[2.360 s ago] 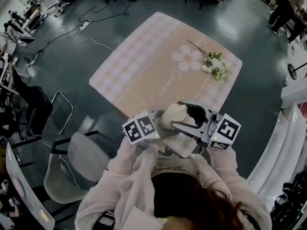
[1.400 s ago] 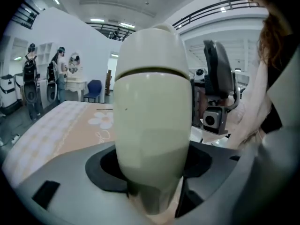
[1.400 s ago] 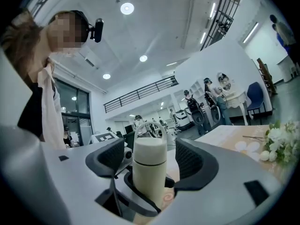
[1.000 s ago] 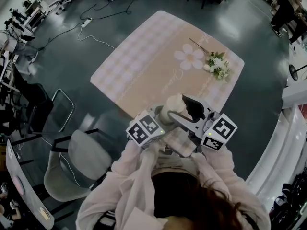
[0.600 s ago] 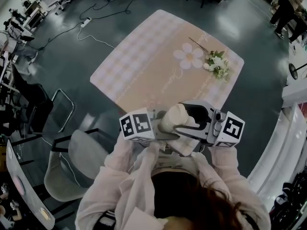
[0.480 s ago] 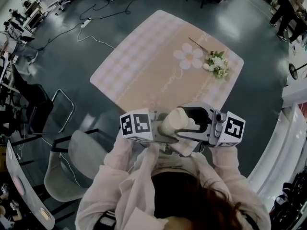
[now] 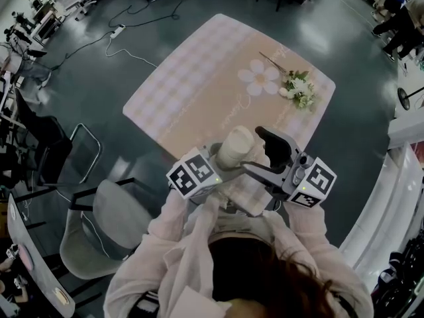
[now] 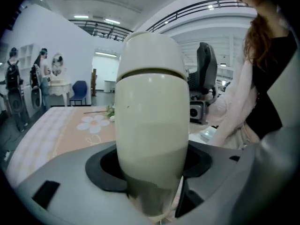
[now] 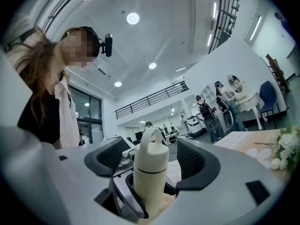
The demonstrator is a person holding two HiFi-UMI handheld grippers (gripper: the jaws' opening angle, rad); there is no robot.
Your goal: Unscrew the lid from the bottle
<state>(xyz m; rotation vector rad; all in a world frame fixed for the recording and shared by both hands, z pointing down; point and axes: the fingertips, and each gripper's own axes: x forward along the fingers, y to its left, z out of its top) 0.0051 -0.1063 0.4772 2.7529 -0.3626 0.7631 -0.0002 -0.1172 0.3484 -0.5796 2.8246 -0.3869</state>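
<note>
A cream bottle (image 7: 234,148) with a rounded lid (image 8: 152,50) is held above the near table edge. My left gripper (image 7: 225,169) is shut on the bottle's body (image 8: 151,125), both pads pressing its sides. My right gripper (image 7: 266,160) faces the top of the bottle and its jaws are opening. In the right gripper view the lid (image 9: 151,149) with its loop handle stands between the ribbed pads (image 9: 110,156), with a gap on each side. The lid still sits on the bottle.
A table with a pink checked cloth (image 7: 199,91) lies ahead, with a daisy print and a small bunch of flowers (image 7: 298,90) at its far right. A grey chair (image 7: 112,220) stands at the left. Cables run across the floor beyond.
The right gripper's jaws have spread off the lid and drawn back to the right. The left gripper still holds the bottle and has turned a little.
</note>
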